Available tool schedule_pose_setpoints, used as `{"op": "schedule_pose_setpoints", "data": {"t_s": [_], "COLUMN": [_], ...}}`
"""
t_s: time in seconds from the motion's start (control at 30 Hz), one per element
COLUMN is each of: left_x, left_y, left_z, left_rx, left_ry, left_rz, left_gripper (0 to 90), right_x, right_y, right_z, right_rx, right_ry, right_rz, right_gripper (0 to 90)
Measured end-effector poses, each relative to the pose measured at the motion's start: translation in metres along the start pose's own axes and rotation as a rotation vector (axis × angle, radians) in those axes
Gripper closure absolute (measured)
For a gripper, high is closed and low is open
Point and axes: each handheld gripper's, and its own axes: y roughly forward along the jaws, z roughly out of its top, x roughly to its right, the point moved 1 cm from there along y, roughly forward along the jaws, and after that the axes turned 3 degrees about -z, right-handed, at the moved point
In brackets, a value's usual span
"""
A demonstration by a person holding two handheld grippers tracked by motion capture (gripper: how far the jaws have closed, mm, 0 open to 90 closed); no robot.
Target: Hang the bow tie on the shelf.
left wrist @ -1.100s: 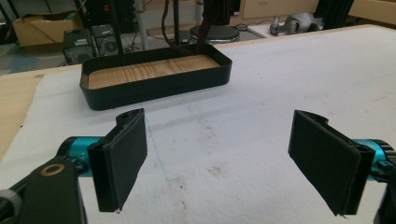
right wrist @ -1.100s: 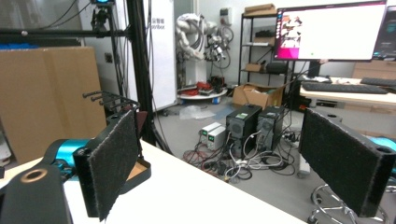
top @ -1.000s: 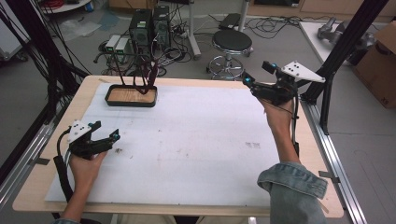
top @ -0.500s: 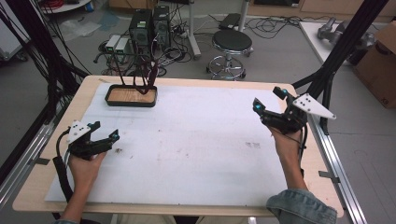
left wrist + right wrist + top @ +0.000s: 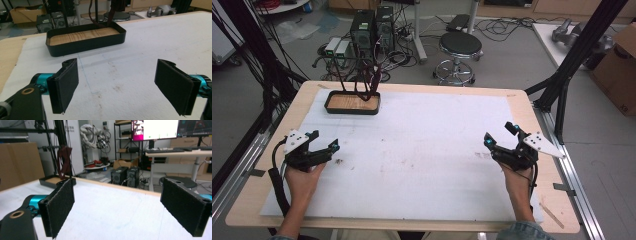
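A black tray (image 5: 352, 103) with a wooden floor stands at the far left of the white mat, and a dark red stand with hanging strips (image 5: 364, 80) rises from its right end. The same tray (image 5: 85, 38) lies ahead of my left gripper (image 5: 122, 87), which is open and empty. That left gripper (image 5: 319, 150) rests low over the mat's left side. My right gripper (image 5: 499, 135) is near the right edge of the mat, open with nothing between its pads (image 5: 60, 205). The tray (image 5: 53, 181) shows far off at the left there.
A white mat (image 5: 422, 150) covers most of the wooden table (image 5: 522, 100). Black frame posts (image 5: 562, 85) stand at the table's right and left sides. A stool (image 5: 459, 50) and computer towers (image 5: 372, 25) sit on the floor beyond the far edge.
My right gripper has come back from the far right corner toward the person and down to the mat's right side. The left gripper has stayed put.
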Motion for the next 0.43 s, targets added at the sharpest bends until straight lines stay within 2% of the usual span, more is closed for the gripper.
{"op": "schedule_pose_setpoints", "data": {"t_s": [0.03, 0.2, 0.43], "left_x": [0.000, 0.000, -0.001], "left_y": [0.000, 0.000, 0.001], "left_z": [0.000, 0.000, -0.001], "left_rx": [-0.002, -0.006, -0.019], "left_ry": [0.000, -0.002, -0.005], "left_rz": [0.001, 0.002, 0.006], "left_gripper": [19.7, 19.7, 19.7], "right_x": [-0.002, -0.004, -0.007], "right_y": [-0.002, -0.005, -0.008], "right_z": [-0.010, -0.028, -0.031], "right_rx": [-0.016, -0.058, -0.053], "right_ry": [0.001, -0.012, -0.013], "right_rz": [-0.001, -0.005, 0.001], "right_gripper": [11.1, 11.2, 11.2]}}
